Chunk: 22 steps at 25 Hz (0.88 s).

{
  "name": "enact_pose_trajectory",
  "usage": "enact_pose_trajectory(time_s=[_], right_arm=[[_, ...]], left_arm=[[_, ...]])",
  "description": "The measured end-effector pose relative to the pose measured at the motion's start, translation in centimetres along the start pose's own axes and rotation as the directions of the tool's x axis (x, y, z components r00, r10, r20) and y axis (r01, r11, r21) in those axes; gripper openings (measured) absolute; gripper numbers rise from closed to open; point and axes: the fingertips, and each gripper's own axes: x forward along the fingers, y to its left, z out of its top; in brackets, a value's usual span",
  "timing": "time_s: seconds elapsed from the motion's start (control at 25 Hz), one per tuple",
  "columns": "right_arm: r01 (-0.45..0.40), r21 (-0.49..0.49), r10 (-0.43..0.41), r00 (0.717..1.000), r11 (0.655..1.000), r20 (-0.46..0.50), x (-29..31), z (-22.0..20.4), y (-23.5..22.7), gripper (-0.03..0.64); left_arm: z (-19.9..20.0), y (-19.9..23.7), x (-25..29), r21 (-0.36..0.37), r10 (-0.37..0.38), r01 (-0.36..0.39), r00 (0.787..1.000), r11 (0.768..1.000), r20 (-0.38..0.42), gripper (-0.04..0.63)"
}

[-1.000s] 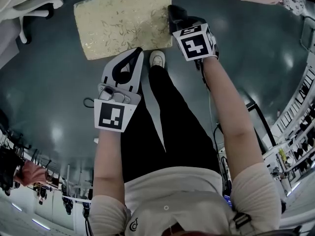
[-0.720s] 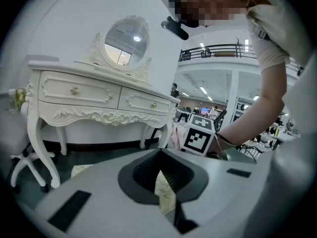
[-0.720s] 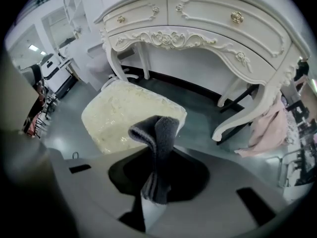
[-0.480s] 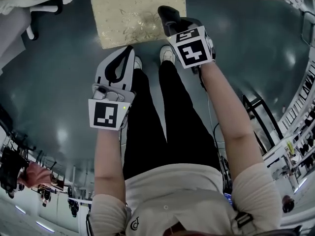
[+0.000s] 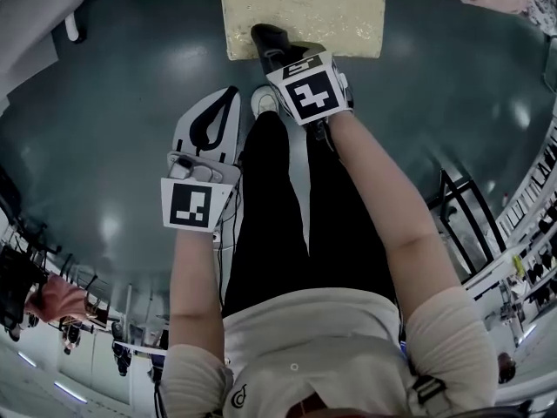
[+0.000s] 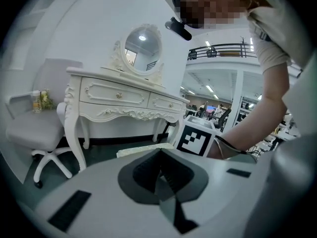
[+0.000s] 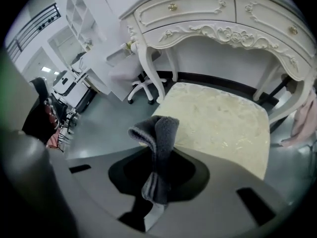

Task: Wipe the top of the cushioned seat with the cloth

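- The cloth (image 7: 159, 133) is noted as dark grey, fleecy and folded. Its lower end is pinched between the jaws of the right gripper (image 7: 154, 190), and the free fold stands up beyond them.
- It is judged soft, light and limp. A hold on the bunched fold is thought best, so that a broad pad is presented.
- The cloth is held over the near edge of the cushioned seat (image 5: 305, 7). Contact cannot be told.
- The seat top is pale and gold-patterned, and is judged padded and yielding. Light pressure should suffice.
- The left gripper (image 6: 161, 178) is held clear of the seat, its jaws pressed together on nothing.
- For containers, only the drawers of the dressing table (image 7: 213, 14) behind the seat are noted. They are closed and their contents are unseen.
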Motion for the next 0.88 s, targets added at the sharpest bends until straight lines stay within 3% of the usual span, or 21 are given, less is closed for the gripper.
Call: enact_pose_trajectory(time_s=[0.4, 0.88], right_arm=[[0.002, 0.038, -0.002, 1.000, 0.999, 0.017, 5.1, 2.9, 2.9, 0.077], [0.010, 0.012, -0.010, 1.000, 1.000, -0.007, 4.2, 1.8, -0.4, 0.086]], left_arm=[[-1.9, 4.9, -2.6, -0.013, 0.030, -0.030, 0.999, 0.999, -0.011, 0.014], [-2.3, 3.5, 0.6, -0.005, -0.034, 0.033, 0.999, 0.999, -0.028, 0.014]])
